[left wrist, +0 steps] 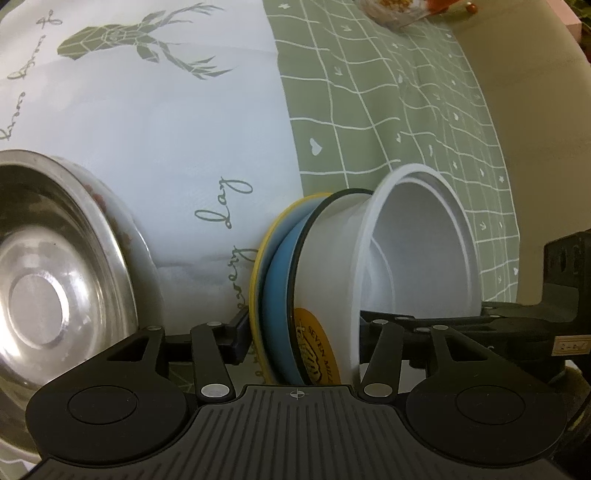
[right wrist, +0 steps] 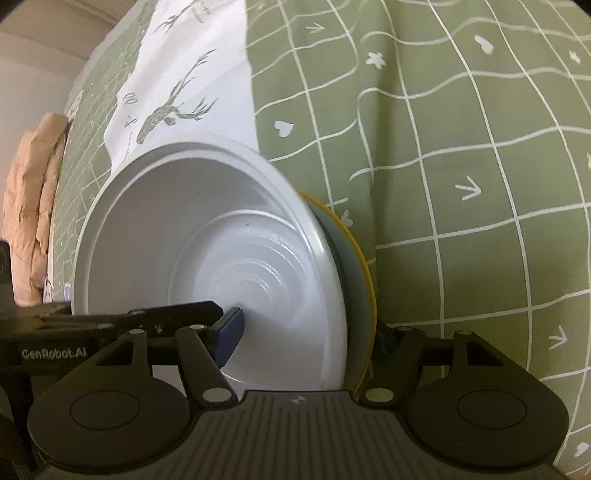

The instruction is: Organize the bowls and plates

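Observation:
A stack of dishes is held on edge between both grippers: a white plastic bowl point(left wrist: 417, 251), a black-rimmed bowl with an orange label point(left wrist: 314, 347), a blue plate point(left wrist: 277, 280) and a yellow plate point(left wrist: 258, 258). My left gripper point(left wrist: 299, 332) is shut on the stack, one finger behind the yellow plate, the other inside the white bowl. My right gripper point(right wrist: 306, 332) is shut on the same stack; its blue-padded finger point(right wrist: 229, 332) is inside the white bowl point(right wrist: 207, 236), the other is behind the yellow plate point(right wrist: 364, 266). The other gripper's body shows at each view's edge.
A steel bowl point(left wrist: 55, 266) sits nested in a white dish at the left. The table wears a green grid cloth point(right wrist: 461, 147) and a white deer-print runner point(left wrist: 147, 110). A clear container point(left wrist: 395, 11) stands far back. A tan cloth point(right wrist: 33, 206) lies at the table's end.

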Available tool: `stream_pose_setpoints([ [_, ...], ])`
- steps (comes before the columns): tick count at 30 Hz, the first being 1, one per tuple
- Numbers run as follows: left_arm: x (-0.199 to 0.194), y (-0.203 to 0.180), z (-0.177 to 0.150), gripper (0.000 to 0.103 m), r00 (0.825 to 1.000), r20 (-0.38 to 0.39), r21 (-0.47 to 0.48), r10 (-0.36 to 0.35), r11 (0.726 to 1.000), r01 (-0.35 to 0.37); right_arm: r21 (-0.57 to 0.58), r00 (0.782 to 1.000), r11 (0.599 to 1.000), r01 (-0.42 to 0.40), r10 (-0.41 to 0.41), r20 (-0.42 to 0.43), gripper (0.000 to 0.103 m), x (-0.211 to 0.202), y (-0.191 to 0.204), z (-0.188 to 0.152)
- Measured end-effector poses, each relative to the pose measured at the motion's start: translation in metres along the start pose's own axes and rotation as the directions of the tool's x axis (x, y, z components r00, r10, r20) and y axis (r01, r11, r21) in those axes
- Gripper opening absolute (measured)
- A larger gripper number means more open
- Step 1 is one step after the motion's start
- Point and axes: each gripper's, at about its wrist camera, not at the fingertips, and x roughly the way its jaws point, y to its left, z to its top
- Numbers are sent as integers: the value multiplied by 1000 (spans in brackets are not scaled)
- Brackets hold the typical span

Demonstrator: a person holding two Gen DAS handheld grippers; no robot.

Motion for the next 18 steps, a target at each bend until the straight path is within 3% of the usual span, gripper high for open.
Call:
stream_pose_setpoints([
  [10,-15,-2,-5,53,999,34,28,-10,1000,9,-70,999,997,43,-42,22,64,-19,20,-5],
  [18,-61,11,-5,53,995,91,-7,-37,999,38,-112,998,992,56,-52,39,64,-41,59,-1],
])
